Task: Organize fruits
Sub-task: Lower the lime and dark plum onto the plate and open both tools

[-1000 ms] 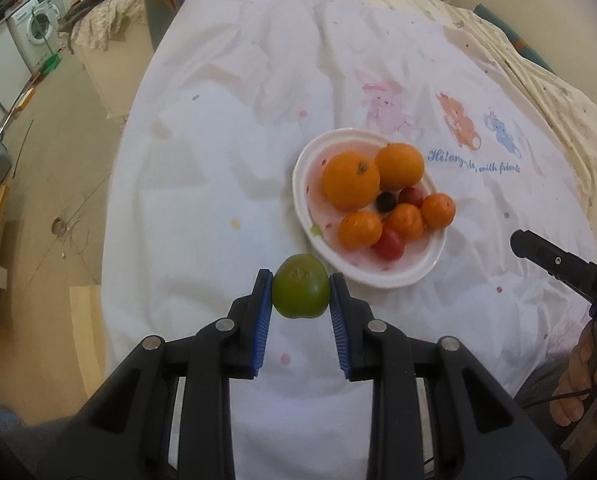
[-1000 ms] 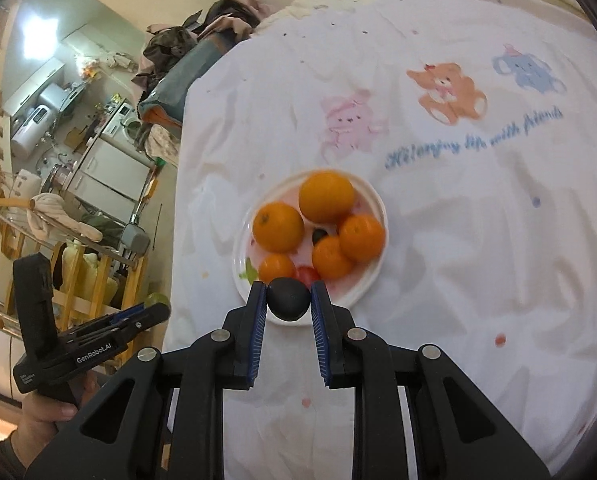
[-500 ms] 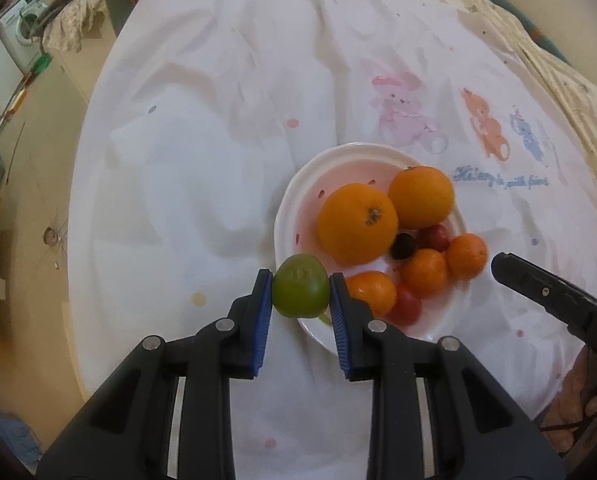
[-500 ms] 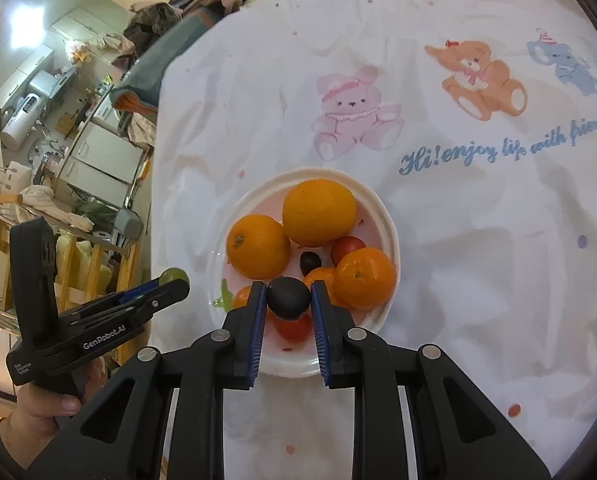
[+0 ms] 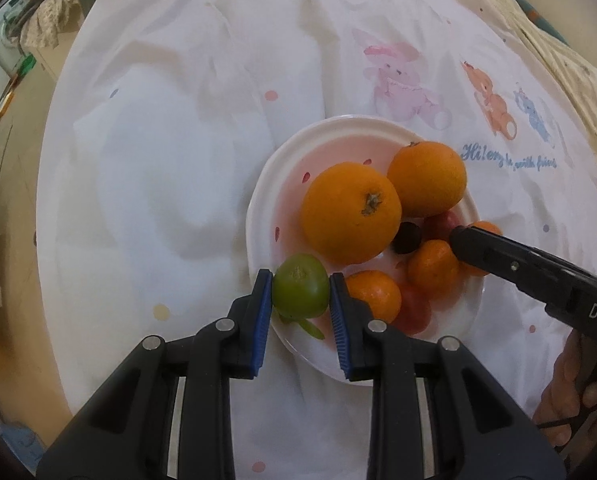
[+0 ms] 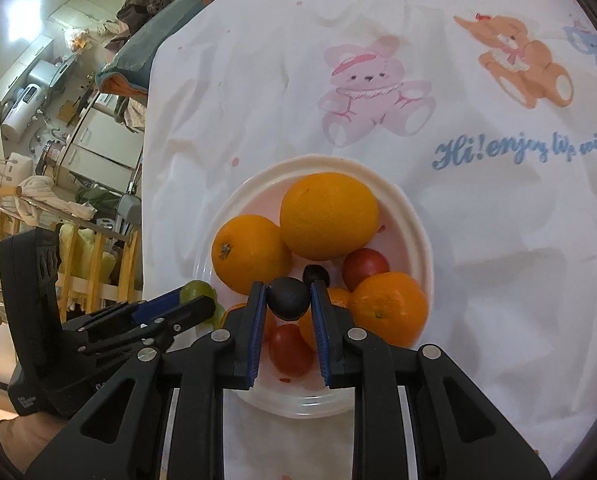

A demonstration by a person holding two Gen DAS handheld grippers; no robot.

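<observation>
A white plate (image 5: 282, 184) (image 6: 414, 224) on the white printed cloth holds two big oranges (image 5: 350, 212) (image 6: 328, 216), smaller oranges (image 5: 432, 266) (image 6: 390, 308), red tomatoes (image 6: 364, 266) and a small dark fruit (image 5: 406, 238) (image 6: 316, 274). My left gripper (image 5: 301, 294) is shut on a green fruit (image 5: 300, 286) over the plate's near-left rim. My right gripper (image 6: 288, 300) is shut on a dark plum-like fruit (image 6: 289, 298) above the plate's near side. Each gripper also shows in the other's view, the right (image 5: 458, 236) and the left (image 6: 202, 304).
The cloth (image 5: 170, 152) carries bear prints (image 6: 372, 92) and blue lettering (image 6: 518, 152). The table edge falls off at the left to a cluttered room with appliances (image 6: 30, 96) and wooden racks (image 6: 90, 256). A cream patterned cover (image 5: 570, 64) lies at the right.
Both grippers have moved forward toward the plate with their fruits held. The green fruit went from the cloth in front of the plate to over its rim. The dark fruit now hangs over the plate.
</observation>
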